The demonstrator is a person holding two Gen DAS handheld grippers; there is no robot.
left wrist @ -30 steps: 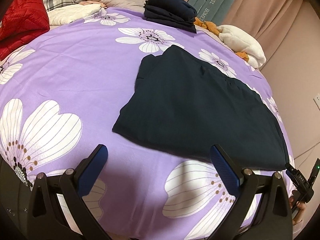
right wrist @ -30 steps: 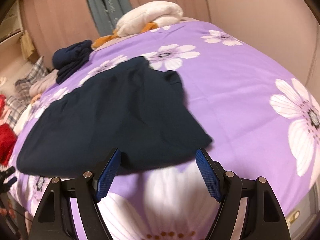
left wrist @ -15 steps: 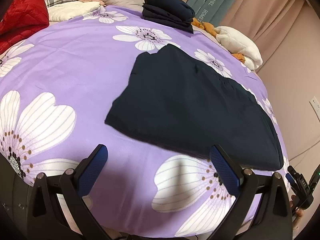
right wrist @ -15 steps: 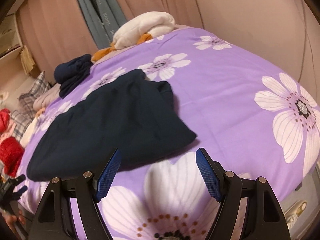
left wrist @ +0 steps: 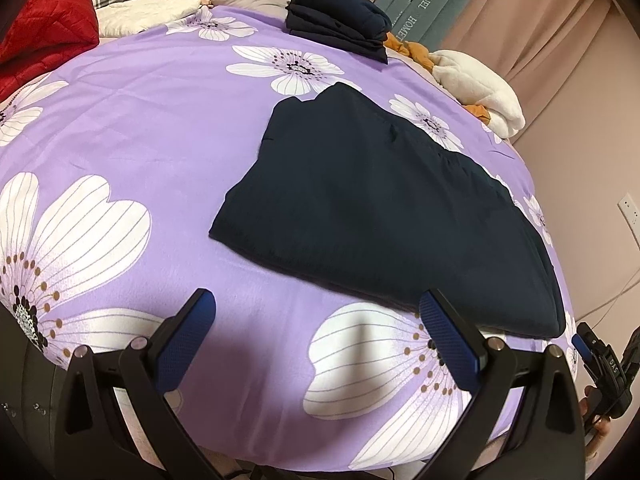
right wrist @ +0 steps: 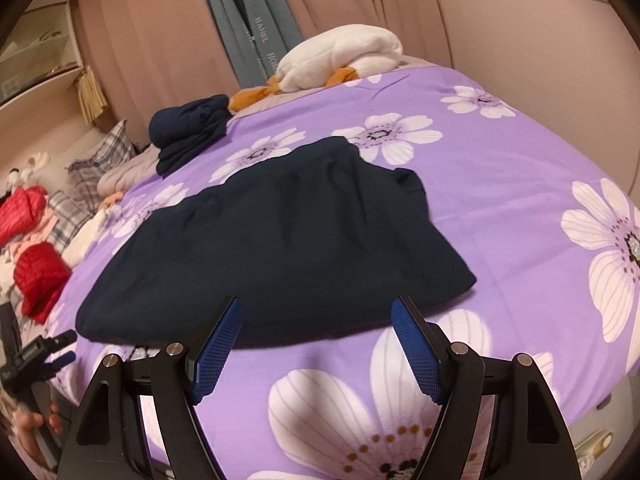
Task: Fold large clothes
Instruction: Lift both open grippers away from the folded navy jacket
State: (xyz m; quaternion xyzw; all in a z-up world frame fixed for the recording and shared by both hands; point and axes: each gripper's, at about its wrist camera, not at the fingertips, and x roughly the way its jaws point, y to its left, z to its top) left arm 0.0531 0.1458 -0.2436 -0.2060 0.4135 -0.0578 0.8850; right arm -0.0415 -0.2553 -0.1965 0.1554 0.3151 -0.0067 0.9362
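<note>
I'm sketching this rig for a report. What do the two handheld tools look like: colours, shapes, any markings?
Both match. The left tool and right tool each have a matte black, angular frame with triangular cut-outs and silvery round pivot pins. Their fingers carry flat blue pads with a fine grid texture. Seen from the left wrist view, the right tool's body bears small white lettering, too small to read surely. No cables or sleeves show.

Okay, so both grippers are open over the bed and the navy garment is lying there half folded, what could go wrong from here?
1. The left gripper and right gripper both hover short of the dark navy garment; closing on its thin near edge could also pinch the purple floral sheet.
2. The garment is layered, so a grasp may catch only the top layer and undo the fold.
3. Its far corner looks bunched; folding over it may trap wrinkles.
</note>
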